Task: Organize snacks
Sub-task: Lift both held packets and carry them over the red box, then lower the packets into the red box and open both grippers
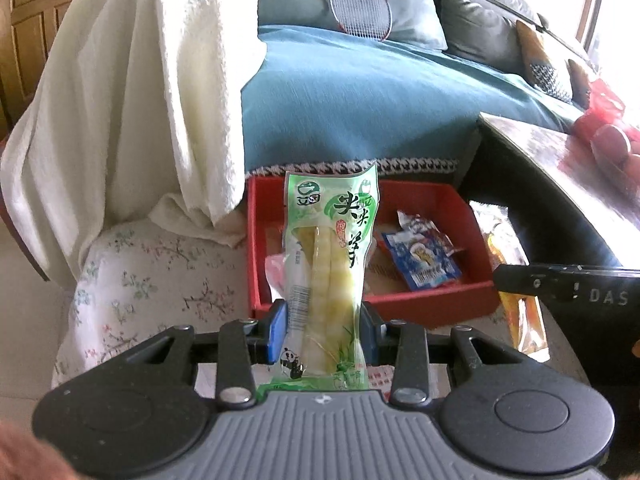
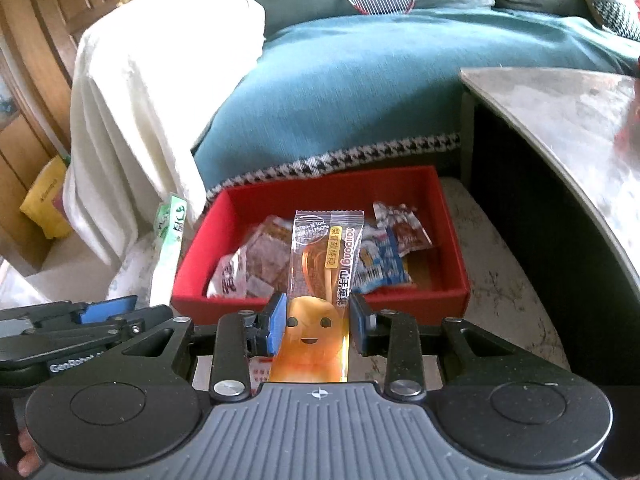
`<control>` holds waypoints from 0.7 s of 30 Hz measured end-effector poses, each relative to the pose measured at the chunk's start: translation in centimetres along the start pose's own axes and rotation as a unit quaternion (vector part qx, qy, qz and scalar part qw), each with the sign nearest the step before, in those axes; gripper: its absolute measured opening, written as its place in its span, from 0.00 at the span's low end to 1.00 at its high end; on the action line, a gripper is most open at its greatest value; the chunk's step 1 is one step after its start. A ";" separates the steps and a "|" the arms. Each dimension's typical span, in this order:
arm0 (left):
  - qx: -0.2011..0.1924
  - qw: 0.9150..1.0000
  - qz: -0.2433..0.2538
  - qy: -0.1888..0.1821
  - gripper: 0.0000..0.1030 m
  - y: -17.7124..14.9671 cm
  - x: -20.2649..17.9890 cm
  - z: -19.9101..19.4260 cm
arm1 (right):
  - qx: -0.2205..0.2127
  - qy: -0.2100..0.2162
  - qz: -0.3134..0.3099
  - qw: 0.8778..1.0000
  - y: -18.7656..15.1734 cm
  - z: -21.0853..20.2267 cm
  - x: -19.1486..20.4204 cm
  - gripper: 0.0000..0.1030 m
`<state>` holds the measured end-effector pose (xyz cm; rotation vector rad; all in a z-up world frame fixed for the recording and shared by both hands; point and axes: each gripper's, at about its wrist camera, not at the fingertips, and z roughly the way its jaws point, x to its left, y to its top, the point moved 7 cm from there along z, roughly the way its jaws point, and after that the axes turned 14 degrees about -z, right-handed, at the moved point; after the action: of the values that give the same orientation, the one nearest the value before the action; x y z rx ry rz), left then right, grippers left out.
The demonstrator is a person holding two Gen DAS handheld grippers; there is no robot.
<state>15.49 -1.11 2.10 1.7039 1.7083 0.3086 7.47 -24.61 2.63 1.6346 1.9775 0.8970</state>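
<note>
My left gripper [image 1: 323, 330] is shut on a green bamboo-shoot pack [image 1: 330, 256], held upright in front of the red box [image 1: 436, 308]. That same pack [image 2: 171, 236] and the left gripper [image 2: 106, 312] appear at the left edge of the right wrist view. My right gripper [image 2: 318, 326] is shut on an orange snack pack [image 2: 320, 292] with a smiling face, standing just before the red box [image 2: 320, 305]. Inside the box lie several small snack packets, one blue and white [image 1: 420, 260] [image 2: 380, 264], one brown [image 2: 266, 258].
The box rests on a floral-covered seat [image 1: 152, 276]. A white towel [image 1: 132, 92] hangs to the left, a teal sofa [image 1: 360, 100] behind, with a red racket [image 1: 360, 6] on it. A dark table [image 2: 568, 128] stands at the right.
</note>
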 end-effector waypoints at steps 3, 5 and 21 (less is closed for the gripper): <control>-0.005 1.000 0.001 0.002 0.30 0.5 -0.1 0.2 | -0.012 -0.003 0.004 1.000 0.9 -0.1 -0.3 0.40; -0.008 1.000 0.000 0.004 0.30 0.8 -0.2 0.5 | -0.018 -0.005 0.006 1.000 1.4 0.0 -0.5 0.40; -0.018 0.999 0.012 0.030 0.30 4.0 -1.5 5.5 | -0.020 -0.029 0.024 0.999 4.2 5.0 -3.9 0.40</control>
<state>21.82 -3.74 1.03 1.7057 1.7174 0.4028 14.67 -26.89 1.78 1.6724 1.8772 0.8912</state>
